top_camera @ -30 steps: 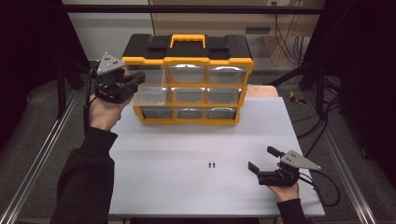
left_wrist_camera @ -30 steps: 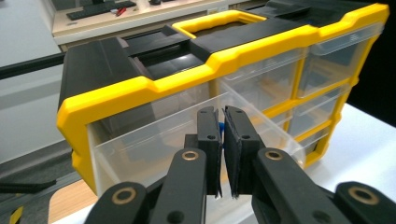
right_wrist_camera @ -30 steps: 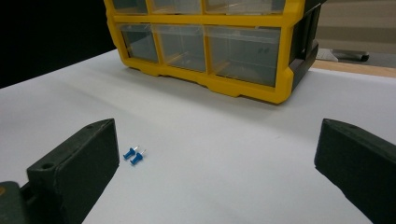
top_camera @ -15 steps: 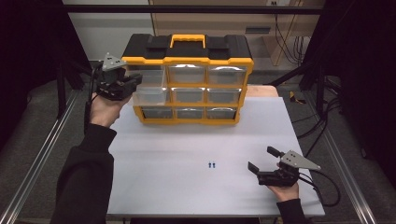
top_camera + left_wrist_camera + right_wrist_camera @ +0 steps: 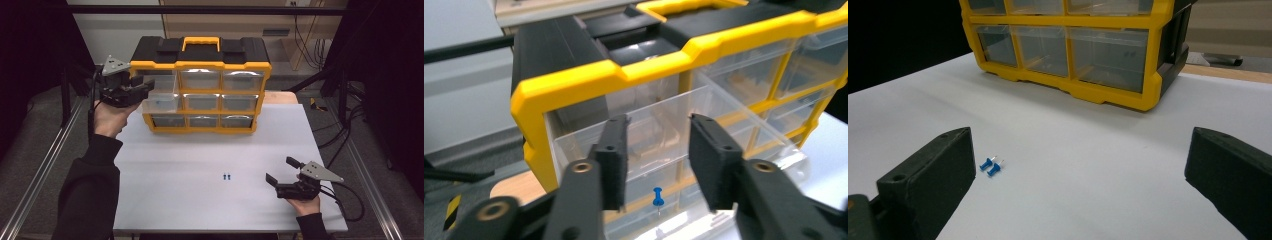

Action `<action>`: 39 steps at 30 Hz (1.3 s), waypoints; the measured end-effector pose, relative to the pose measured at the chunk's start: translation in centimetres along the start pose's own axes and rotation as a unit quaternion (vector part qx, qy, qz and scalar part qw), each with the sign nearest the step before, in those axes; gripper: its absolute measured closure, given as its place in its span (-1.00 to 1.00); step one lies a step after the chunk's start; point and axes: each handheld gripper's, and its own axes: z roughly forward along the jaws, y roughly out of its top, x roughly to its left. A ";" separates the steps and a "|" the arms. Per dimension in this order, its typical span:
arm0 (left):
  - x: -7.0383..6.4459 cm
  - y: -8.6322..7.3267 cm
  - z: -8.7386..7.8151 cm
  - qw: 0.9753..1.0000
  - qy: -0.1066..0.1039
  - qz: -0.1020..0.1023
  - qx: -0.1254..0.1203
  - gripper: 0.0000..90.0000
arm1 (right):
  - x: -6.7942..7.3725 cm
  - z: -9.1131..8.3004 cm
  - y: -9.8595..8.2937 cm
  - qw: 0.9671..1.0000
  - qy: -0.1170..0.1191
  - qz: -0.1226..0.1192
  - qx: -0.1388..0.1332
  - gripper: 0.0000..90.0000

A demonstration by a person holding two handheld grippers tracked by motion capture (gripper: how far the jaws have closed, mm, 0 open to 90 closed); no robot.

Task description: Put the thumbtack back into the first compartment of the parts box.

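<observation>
A clear plastic drawer [image 5: 161, 100] in the left column of a yellow and black organizer box [image 5: 200, 85] stands pulled partway out of its slot, sitting in the upper left part of the high view; in that view it looks like the middle row, though its exact row is hard to tell from the left gripper view. In the left gripper view the drawer's transparent front wall [image 5: 659, 130] crosses the middle of the frame, and a blue push pin [image 5: 657, 196] shows through the clear plastic just below the centre. The left gripper [image 5: 145, 89] is at the drawer's front; its two black jaws stand close together with a narrow gap, on either side of the drawer's wall, but whether they actually pinch the plastic cannot be told. The hand [image 5: 111, 116] that carries it rises from a dark sleeve at the left edge of the high view. The box stands at the far side of a white table [image 5: 175, 190], with a yellow handle [image 5: 201, 42] on top. Near the lower middle of the high view two small blue push pins [image 5: 226, 176] lie side by side on the table, well apart from the box. To their right, in the lower right of the frame, the right gripper [image 5: 281, 172] is held low over the table with its jaws spread wide and nothing between them.
</observation>
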 end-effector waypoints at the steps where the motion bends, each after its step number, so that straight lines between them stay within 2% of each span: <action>1: -0.2 -0.2 -0.7 1.000 -0.002 0.001 -0.015 0.13 | -0.2 0.0 -0.1 1.000 -0.005 -0.017 0.004 -0.99; 2: -0.2 -0.2 -0.7 1.000 -0.002 0.001 -0.015 0.06 | -0.2 0.0 0.0 1.000 -0.003 -0.017 0.002 -0.99; 3: -0.3 -0.4 -1.3 0.999 -0.014 -0.001 -0.036 0.00 | -0.2 0.0 0.0 1.000 -0.003 -0.014 0.003 -0.99; 4: -0.3 -0.5 -1.7 0.999 -0.022 -0.004 -0.042 -0.05 | -0.1 -0.1 0.0 1.000 -0.003 -0.009 0.005 -0.99; 5: -0.4 -0.7 -2.0 0.998 -0.030 -0.006 -0.048 -0.07 | -0.2 -0.1 0.0 1.000 -0.003 -0.012 0.004 -0.99; 6: -0.4 -0.7 -2.0 0.998 -0.030 -0.006 -0.048 -0.10 | -0.2 -0.1 0.0 1.000 -0.003 -0.012 0.004 -0.99; 8: -0.6 -1.4 -2.9 0.997 -0.049 -0.009 -0.059 -0.20 | -0.3 0.0 -0.1 1.000 -0.005 -0.024 0.000 -0.99; 10: -0.7 -2.1 -3.4 0.996 -0.061 -0.011 -0.070 -0.33 | -0.3 -0.1 -0.1 1.000 -0.005 -0.025 0.000 -0.99; 11: -0.9 -2.4 -3.6 0.996 -0.062 -0.009 -0.070 -0.38 | -0.2 -0.1 0.0 1.000 -0.005 -0.017 0.003 -0.99; 15: -1.4 -3.4 -4.2 0.995 -0.063 -0.004 -0.072 -0.64 | -0.1 0.0 0.0 1.000 -0.004 -0.012 0.003 -0.99; 16: -1.9 -4.2 -4.6 0.995 -0.066 -0.001 -0.075 -0.69 | -0.1 0.0 0.0 1.000 -0.005 -0.008 0.003 -0.99; 17: -2.2 -4.6 -4.8 0.995 -0.069 0.004 -0.079 -0.75 | -0.1 0.0 0.0 1.000 -0.005 -0.008 0.003 -0.99; 18: -2.2 -4.6 -4.8 0.995 -0.069 0.004 -0.079 -0.76 | -0.3 0.0 -0.1 1.000 -0.005 -0.024 0.001 -0.99; 20: -3.1 -5.9 -5.1 0.993 -0.080 0.015 -0.082 -0.82 | -0.3 0.0 0.0 1.000 -0.006 -0.018 0.003 -0.99; 21: -3.5 -6.4 -5.1 0.993 -0.084 0.013 -0.084 -0.83 | -0.2 -0.1 0.0 1.000 -0.005 -0.013 0.005 -0.99; 23: -4.2 -7.2 -5.0 0.992 -0.095 0.019 -0.079 -0.86 | -0.4 0.0 -0.1 0.999 -0.008 -0.033 0.002 -0.99; 24: -4.2 -7.2 -5.0 0.992 -0.095 0.019 -0.079 -0.87 | -0.4 0.0 -0.1 0.999 -0.009 -0.033 0.003 -0.99; 25: -4.8 -8.1 -4.7 0.992 -0.100 0.019 -0.076 -0.88 | -0.4 0.0 -0.1 1.000 -0.006 -0.028 0.001 -0.99; 28: -5.7 -9.4 -4.0 0.992 -0.109 0.014 -0.069 -0.90 | -0.2 -0.1 0.0 1.000 -0.005 -0.019 0.001 -0.99; 31: -6.4 -10.7 -3.0 0.991 -0.117 0.007 -0.062 -0.92 | -0.3 -0.1 0.0 1.000 -0.005 -0.019 0.001 -0.99; 33: -6.9 -11.6 -2.3 0.990 -0.129 0.005 -0.057 -0.93 | -0.3 -0.1 -0.1 1.000 -0.006 -0.024 0.001 -0.99; 37: -7.7 -12.8 -1.0 0.990 -0.137 0.002 -0.043 -0.95 | -0.2 0.0 0.0 1.000 -0.005 -0.017 0.003 -0.99; 39: -8.3 -13.3 -0.4 0.989 -0.140 0.004 -0.037 -0.95 | -0.3 -0.1 -0.1 1.000 -0.007 -0.027 0.003 -0.99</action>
